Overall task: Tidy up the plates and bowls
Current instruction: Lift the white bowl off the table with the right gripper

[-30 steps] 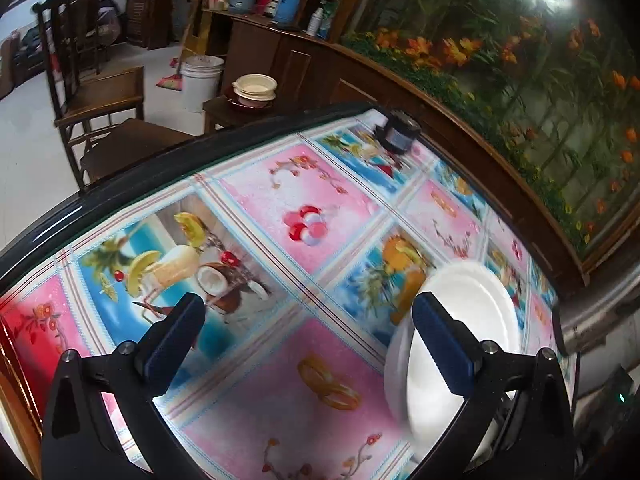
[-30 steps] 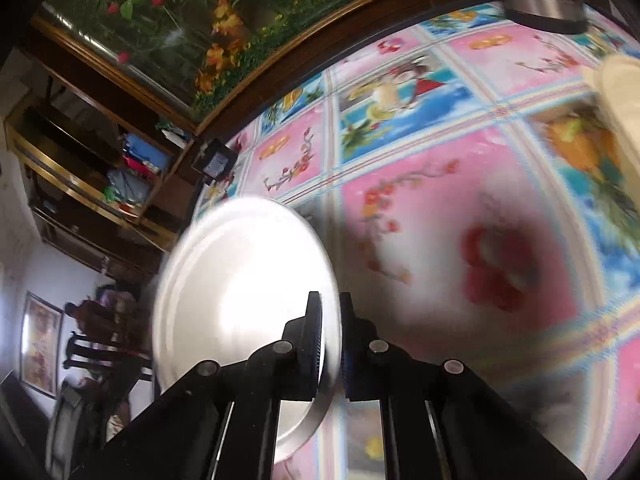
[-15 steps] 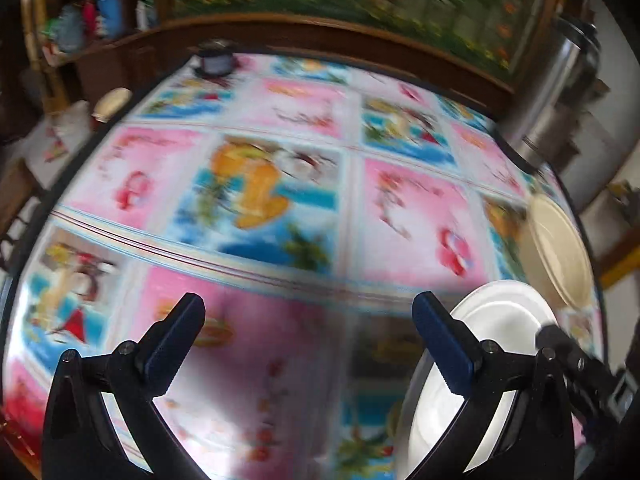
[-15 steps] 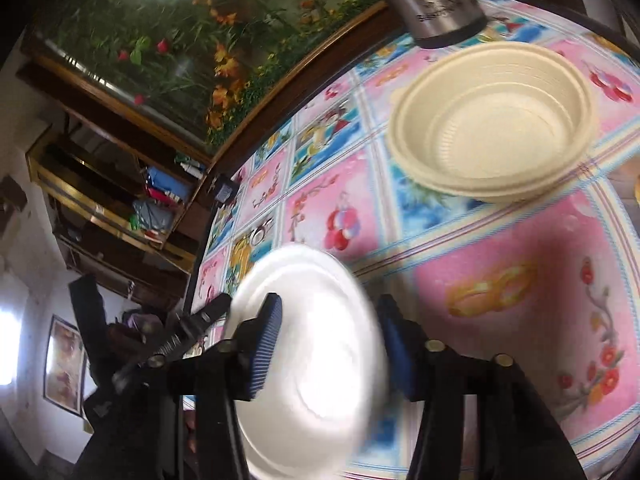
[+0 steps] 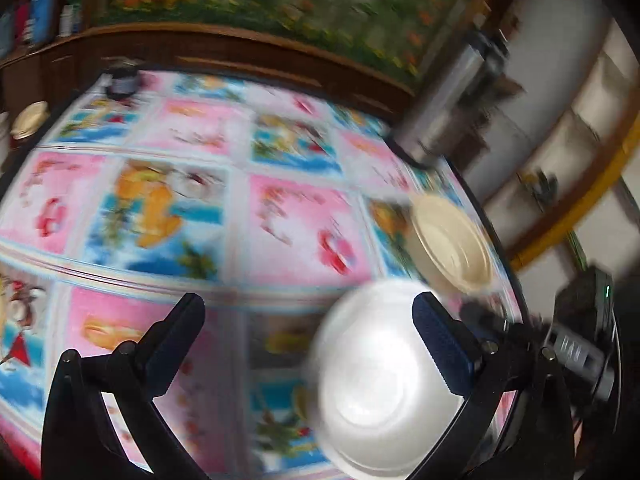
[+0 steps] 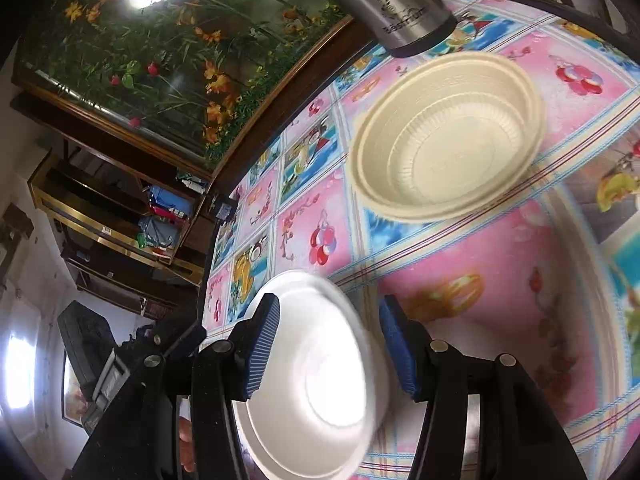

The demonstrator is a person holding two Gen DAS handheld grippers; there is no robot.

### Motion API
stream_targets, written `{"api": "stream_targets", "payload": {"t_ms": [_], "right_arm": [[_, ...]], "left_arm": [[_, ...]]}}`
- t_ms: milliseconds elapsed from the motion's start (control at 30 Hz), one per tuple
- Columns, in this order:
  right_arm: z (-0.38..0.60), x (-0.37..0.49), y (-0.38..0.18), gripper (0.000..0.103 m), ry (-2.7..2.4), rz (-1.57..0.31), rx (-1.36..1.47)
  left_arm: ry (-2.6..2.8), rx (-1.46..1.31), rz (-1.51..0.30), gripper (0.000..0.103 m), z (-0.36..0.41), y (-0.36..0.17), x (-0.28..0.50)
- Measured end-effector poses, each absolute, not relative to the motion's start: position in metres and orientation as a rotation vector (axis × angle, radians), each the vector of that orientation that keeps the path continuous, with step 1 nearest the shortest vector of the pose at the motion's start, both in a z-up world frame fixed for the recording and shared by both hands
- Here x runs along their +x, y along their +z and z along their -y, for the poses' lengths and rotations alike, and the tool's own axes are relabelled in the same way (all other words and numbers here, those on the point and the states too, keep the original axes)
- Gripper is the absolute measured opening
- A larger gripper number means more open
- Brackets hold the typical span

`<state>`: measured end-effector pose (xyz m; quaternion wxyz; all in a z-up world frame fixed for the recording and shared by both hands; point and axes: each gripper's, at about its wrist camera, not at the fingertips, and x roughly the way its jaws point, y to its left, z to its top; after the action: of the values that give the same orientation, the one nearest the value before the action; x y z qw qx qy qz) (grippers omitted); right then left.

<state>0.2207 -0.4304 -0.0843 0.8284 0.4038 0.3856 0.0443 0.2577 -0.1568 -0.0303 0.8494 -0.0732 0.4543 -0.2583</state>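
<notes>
- Right claw [image 6: 326,346]: your jaws are spread, pads clear of the rim. The white bowl [image 6: 320,384] sits between and below them; nothing is pinched.
- Left claw [image 5: 308,344]: jaws spread wide and empty. In its view the white bowl [image 5: 380,380] lies under its right finger, partly hidden by it; touching or apart, you cannot tell through the blur.
- White bowl: appears to rest on the counter [image 6: 500,264] at the near edge, mouth up, no long axis to mind.
- Cream bowl [image 6: 448,136]: upright on the counter, ahead and to the right of your right claw, well apart from the white bowl. It looks like two nested.
- Key relation: the cream bowl lies straight out beyond the white one from your right claw, so the right hand looks nearer for any stacking.
- Pose: both claws point down and forward across the counter, side by side.
- Steel flask [image 6: 400,8]: stands just behind the cream bowl; mind it on any reach.
- Small dark jar [image 5: 124,80]: far counter edge, out of the way.
</notes>
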Motion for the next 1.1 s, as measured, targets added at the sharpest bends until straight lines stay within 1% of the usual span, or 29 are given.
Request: {"api": "stream_targets", "payload": {"t_ms": [267, 567, 833, 900, 967, 1000, 1067, 1100], "right_arm": [[0.445, 0.207, -0.084, 0.056, 0.113, -0.803, 0.893], [0.432, 0.207, -0.089, 0.057, 0.132, -0.852, 0.861], [0.429, 0.203, -0.090, 0.057, 0.121, -0.859, 0.846], [0.429, 0.202, -0.091, 0.057, 0.113, -0.860, 0.841], [0.429, 0.202, -0.091, 0.057, 0.112, -0.863, 0.842], [0.429, 0.204, -0.092, 0.057, 0.112, -0.863, 0.842], [0.429, 0.203, -0.091, 0.057, 0.110, -0.858, 0.840], [0.429, 0.203, -0.090, 0.057, 0.110, -0.854, 0.837]], "left_arm": [[-0.522, 0.017, -1.026, 0.103, 0.186, -0.046, 0.247], [-0.463, 0.086, -1.057, 0.103, 0.184, -0.058, 0.246], [-0.425, 0.107, -1.030, 0.103, 0.185, -0.062, 0.246], [-0.409, 0.114, -1.018, 0.096, 0.185, -0.062, 0.246], [-0.392, 0.118, -1.002, 0.086, 0.185, -0.062, 0.245], [-0.387, 0.122, -0.996, 0.083, 0.186, -0.062, 0.245], [-0.384, 0.131, -0.987, 0.070, 0.188, -0.062, 0.244], [-0.382, 0.134, -0.985, 0.068, 0.189, -0.062, 0.243]]}}
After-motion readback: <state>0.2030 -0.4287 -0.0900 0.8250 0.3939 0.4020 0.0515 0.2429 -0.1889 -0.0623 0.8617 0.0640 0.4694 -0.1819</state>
